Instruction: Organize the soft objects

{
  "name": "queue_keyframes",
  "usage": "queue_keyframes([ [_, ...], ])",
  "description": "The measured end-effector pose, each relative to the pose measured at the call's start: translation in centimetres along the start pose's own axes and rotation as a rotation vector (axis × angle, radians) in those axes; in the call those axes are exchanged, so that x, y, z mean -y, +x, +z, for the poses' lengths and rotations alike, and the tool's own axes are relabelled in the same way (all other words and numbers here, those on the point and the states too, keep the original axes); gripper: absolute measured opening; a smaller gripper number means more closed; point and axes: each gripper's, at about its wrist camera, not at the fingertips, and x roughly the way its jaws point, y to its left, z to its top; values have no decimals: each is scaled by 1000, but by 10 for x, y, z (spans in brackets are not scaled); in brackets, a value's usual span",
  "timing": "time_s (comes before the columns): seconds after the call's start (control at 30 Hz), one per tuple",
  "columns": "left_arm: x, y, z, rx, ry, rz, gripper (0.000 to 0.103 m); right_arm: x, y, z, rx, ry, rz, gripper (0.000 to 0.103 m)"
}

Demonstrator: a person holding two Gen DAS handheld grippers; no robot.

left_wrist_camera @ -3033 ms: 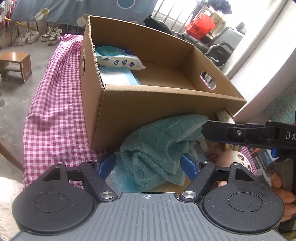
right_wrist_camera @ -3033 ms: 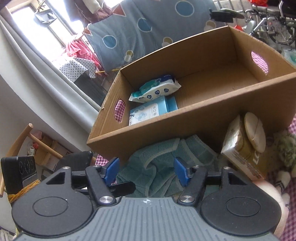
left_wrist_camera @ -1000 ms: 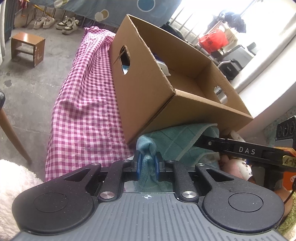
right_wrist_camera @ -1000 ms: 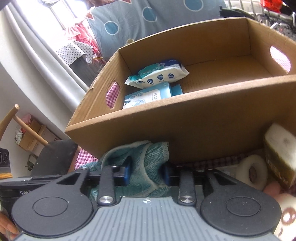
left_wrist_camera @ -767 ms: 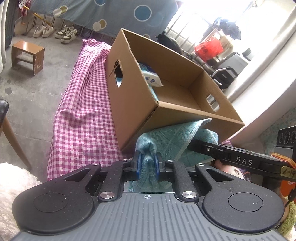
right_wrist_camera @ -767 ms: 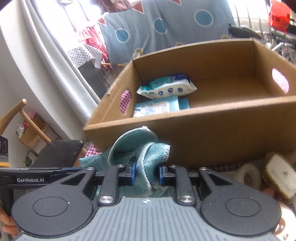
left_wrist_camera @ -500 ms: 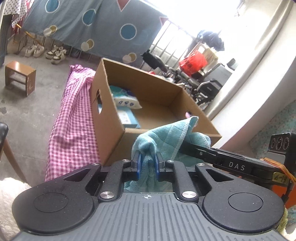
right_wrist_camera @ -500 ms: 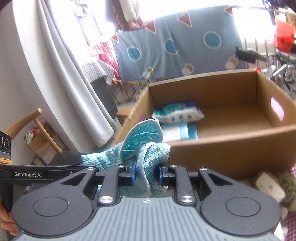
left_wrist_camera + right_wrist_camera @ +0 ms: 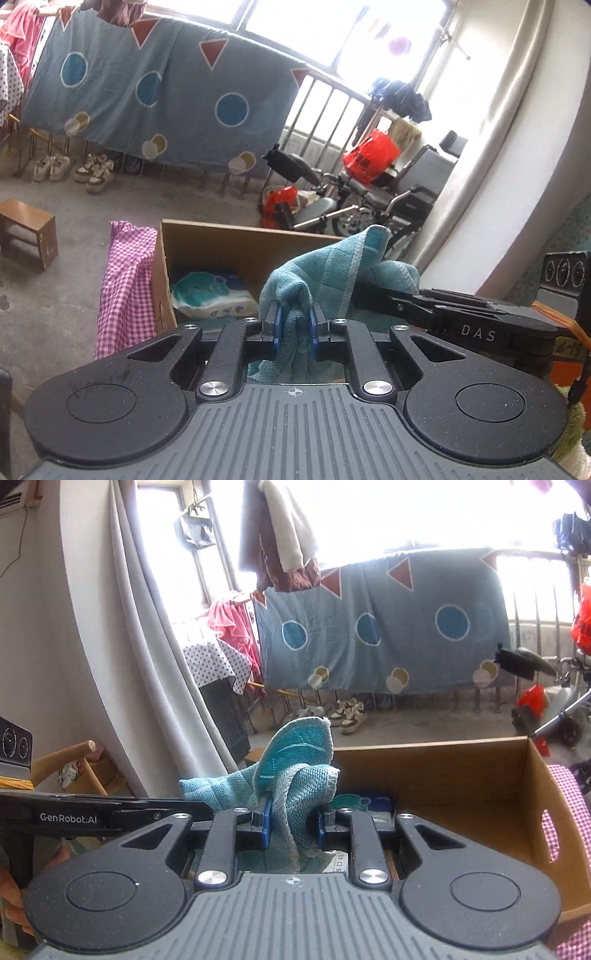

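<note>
1. Two hand-held grippers share one load: the left hand-held gripper (image 9: 294, 325) and the right hand-held gripper (image 9: 293, 821) each pinch a fold of the teal woven cotton towel (image 9: 332, 266), which hangs in the air at the near edge of the open brown cardboard box (image 9: 480, 775).
2. Judged step: carrying the towel over the box. Next it should go forward over the bare floor of the box, be lowered, then let go by both.
3. Only the left view shows the pale blue wipes packet (image 9: 210, 293) clearly and the pink checked cloth (image 9: 123, 284) on the tabletop.
4. Only the right view shows the box's cut-out handle (image 9: 550, 832) and empty right half.
</note>
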Motion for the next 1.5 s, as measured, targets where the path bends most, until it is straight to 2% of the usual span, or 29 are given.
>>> queue_keyframes([
  [0.13,-12,42,5,-88,-23,47,13,34,47,6,-137,61,38,24],
  [0.23,-24,69,-2,-171,-43,85,13,55,84,-3,-265,124,67,24],
  [0.43,-45,90,-19,-287,-66,150,16,84,139,-25,-499,236,84,26],
  [0.5,-48,91,-20,-308,-62,171,20,87,151,-34,-570,265,84,26],
  [0.6,-48,86,-18,-313,-56,156,27,89,166,-44,-659,279,69,28],
  [0.67,-47,81,-15,-307,-58,143,43,93,171,-48,-705,288,48,40],
  [0.73,-46,75,-14,-278,-59,151,50,96,167,-47,-709,287,30,50],
  [0.8,-47,64,-13,-247,-72,121,61,98,159,-42,-692,274,5,51],
  [0.83,-48,58,-12,-231,-79,110,72,99,155,-38,-681,272,-3,51],
  [0.9,-49,43,-12,-181,-90,112,78,99,145,-26,-644,260,-7,51],
  [0.97,-51,26,-12,-117,-87,125,91,92,140,-14,-609,228,-3,51],
  [1.03,-55,12,-13,-73,-99,130,99,81,144,-3,-584,180,5,51],
  [1.17,-64,-7,-19,1,-124,155,102,57,173,8,-594,110,37,48],
  [1.27,-72,-13,-27,-6,-152,182,102,44,206,4,-643,63,30,44],
  [1.37,-83,-15,-37,-25,-191,190,102,42,230,-7,-703,22,-21,43],
  [1.5,-97,-18,-48,-46,-232,200,102,51,234,-22,-781,26,-62,43],
])
